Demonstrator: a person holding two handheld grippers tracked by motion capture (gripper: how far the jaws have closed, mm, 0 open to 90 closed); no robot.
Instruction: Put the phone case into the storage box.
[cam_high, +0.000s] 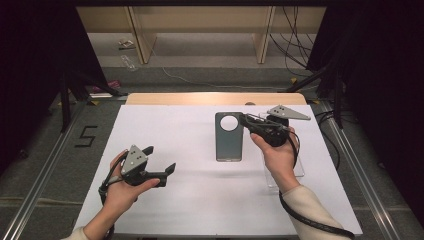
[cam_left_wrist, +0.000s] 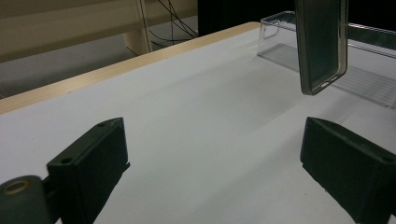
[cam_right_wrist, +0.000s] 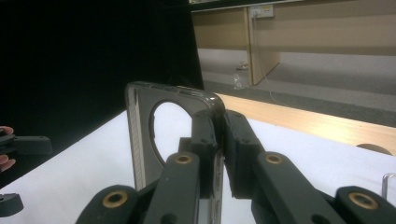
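While the clear plastic tray (cam_left_wrist: 364, 79) sits bare on the white table (cam_high: 200, 200), the right gripper (cam_high: 243, 119) pinches a grey phone case (cam_high: 229, 145) above the tabletop beside it. The left gripper (cam_high: 160, 162) hovers wide apart, holding nothing. Wooden shelving (cam_high: 200, 25) stands behind.

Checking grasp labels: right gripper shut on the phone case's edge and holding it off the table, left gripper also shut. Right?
Not quite. The left gripper is open, its fingers standing wide apart with nothing between them, as the left gripper view shows. The right gripper is indeed shut on the phone case edge, holding it off the table.
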